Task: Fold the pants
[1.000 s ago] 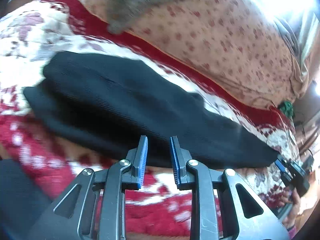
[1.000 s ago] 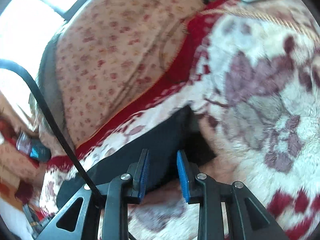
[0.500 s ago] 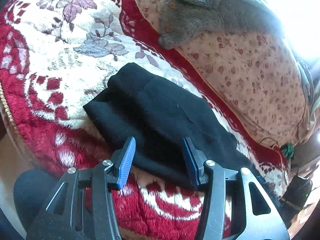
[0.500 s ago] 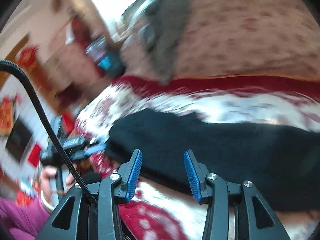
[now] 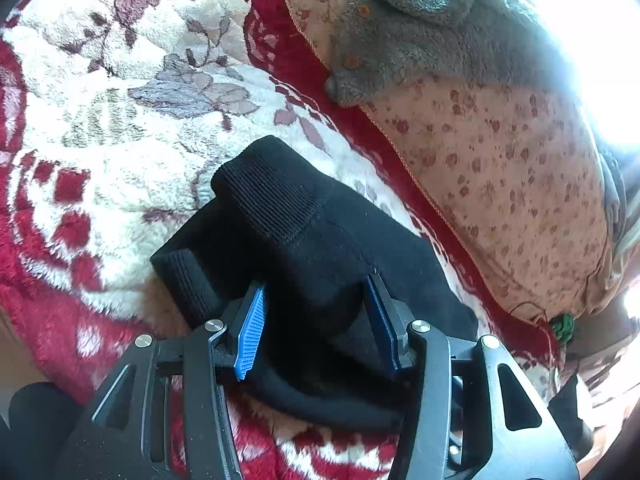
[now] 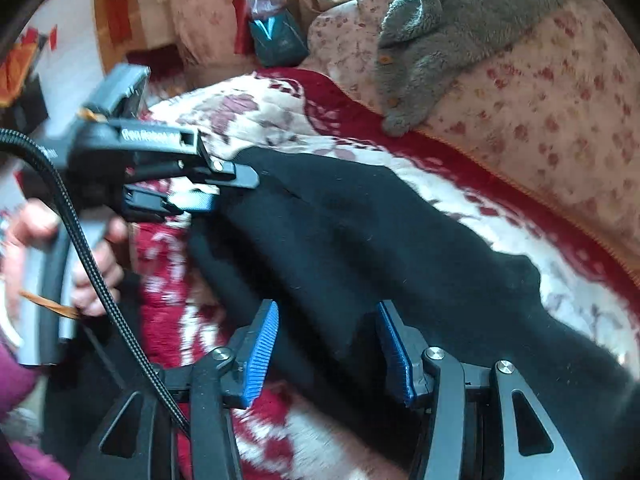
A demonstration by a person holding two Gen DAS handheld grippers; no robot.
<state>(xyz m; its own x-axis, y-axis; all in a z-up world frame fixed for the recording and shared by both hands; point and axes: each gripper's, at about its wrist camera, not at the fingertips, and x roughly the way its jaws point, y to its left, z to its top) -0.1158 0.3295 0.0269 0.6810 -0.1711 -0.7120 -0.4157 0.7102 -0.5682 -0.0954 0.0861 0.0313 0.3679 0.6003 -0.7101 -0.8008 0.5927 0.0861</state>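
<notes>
Black knit pants point(image 5: 304, 240) lie folded lengthwise on a red and cream floral blanket point(image 5: 100, 128); they also show in the right wrist view point(image 6: 360, 232). Their ribbed cuffs lie at the left end. My left gripper point(image 5: 316, 324) is open, its blue pads either side of a raised fold of the pants near the cuffs. My right gripper point(image 6: 332, 344) is open, straddling the near edge of the pants further along. The left gripper also shows in the right wrist view point(image 6: 200, 188), at the cuff end.
A grey fleece garment point(image 5: 420, 32) lies on a floral pink cushion point(image 5: 500, 168) behind the blanket. A dark bag point(image 6: 276, 36) and a wall with red decorations stand at the back left. The person's hand point(image 6: 92, 248) holds the left gripper's handle.
Both grippers opened wide and moved in onto the pants. The right gripper swung round from the far end toward the middle. The left gripper closed in on the cuff end.
</notes>
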